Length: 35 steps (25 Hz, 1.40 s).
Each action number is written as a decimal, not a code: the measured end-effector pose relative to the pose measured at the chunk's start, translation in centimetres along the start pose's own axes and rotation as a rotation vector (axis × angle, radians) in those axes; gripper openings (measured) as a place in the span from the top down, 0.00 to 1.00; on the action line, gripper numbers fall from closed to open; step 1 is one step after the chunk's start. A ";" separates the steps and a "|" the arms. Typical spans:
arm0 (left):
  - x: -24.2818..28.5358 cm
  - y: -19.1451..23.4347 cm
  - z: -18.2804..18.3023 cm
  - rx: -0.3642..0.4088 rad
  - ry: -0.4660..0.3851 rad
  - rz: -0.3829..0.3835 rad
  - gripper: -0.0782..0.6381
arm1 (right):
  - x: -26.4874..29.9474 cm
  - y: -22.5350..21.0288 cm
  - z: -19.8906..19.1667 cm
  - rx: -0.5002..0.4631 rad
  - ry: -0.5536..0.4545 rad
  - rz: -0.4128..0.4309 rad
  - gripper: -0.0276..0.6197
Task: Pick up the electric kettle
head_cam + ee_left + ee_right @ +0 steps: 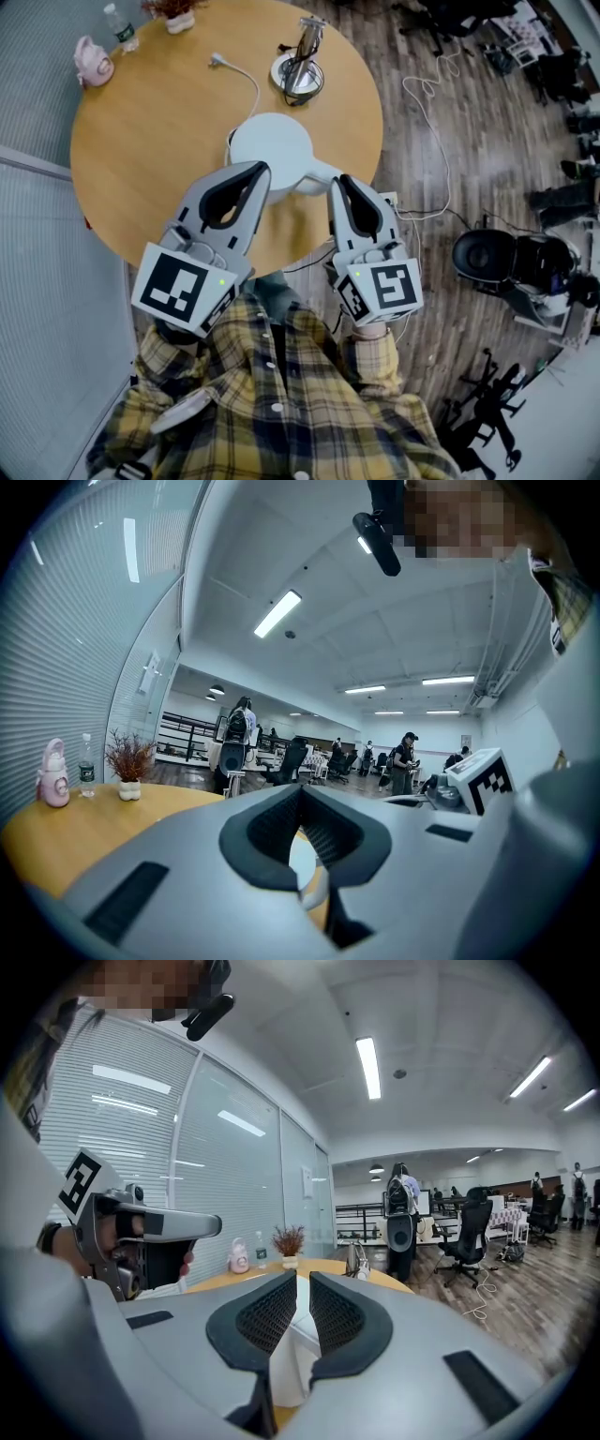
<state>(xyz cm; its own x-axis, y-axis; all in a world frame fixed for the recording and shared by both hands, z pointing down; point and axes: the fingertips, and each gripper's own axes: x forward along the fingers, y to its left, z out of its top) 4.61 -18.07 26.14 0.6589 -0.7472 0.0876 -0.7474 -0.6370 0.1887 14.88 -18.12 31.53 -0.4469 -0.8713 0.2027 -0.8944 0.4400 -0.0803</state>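
The white electric kettle (272, 150) stands near the middle of the round wooden table (141, 141), its handle (323, 174) pointing toward me and to the right. My left gripper (262, 172) is shut, its tips at the kettle's near edge. My right gripper (338, 181) is also shut, its tips just beside the end of the handle, with nothing between them. In the left gripper view the shut jaws (302, 791) hide most of the kettle (302, 855). In the right gripper view the kettle (291, 1354) shows white below the closed pads (302, 1279).
Farther back on the table sit a round base with a chrome piece (298, 70) and a white cord with a plug (220, 61). A pink item (92, 61), a water bottle (120, 26) and a potted plant (178, 17) line the far left rim. Cables and a black chair (497, 253) are on the floor at right.
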 end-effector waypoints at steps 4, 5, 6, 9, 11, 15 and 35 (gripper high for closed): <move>0.0 0.6 -0.6 -0.010 0.010 -0.001 0.89 | 0.2 -0.1 -0.7 0.014 0.012 -0.018 0.89; -0.1 0.9 -0.7 -0.011 0.013 -0.001 0.89 | 0.4 -0.1 -0.9 0.016 0.016 -0.021 0.89; -0.1 1.1 -0.9 -0.012 0.015 -0.003 0.89 | 0.5 0.0 -1.2 0.020 0.021 -0.022 0.87; 0.0 1.6 -1.4 -0.014 0.023 -0.008 0.89 | 0.9 -0.1 -2.0 0.025 0.042 -0.029 0.77; 0.1 2.0 -1.7 -0.017 0.026 -0.006 0.89 | 1.1 -0.4 -2.5 0.022 0.050 -0.044 0.73; -0.2 2.7 -2.3 -0.026 0.039 -0.003 0.89 | 1.3 -0.6 -3.6 0.027 0.066 -0.087 0.60; -1.0 7.7 -7.5 -0.053 0.107 0.103 0.89 | 3.4 -3.6 -11.2 0.101 0.147 -0.170 0.58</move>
<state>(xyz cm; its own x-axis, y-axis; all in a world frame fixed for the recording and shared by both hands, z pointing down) -1.21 -20.83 34.84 0.5864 -0.7816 0.2125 -0.8078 -0.5449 0.2249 16.76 -20.25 43.44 -0.2887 -0.8868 0.3609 -0.9572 0.2593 -0.1285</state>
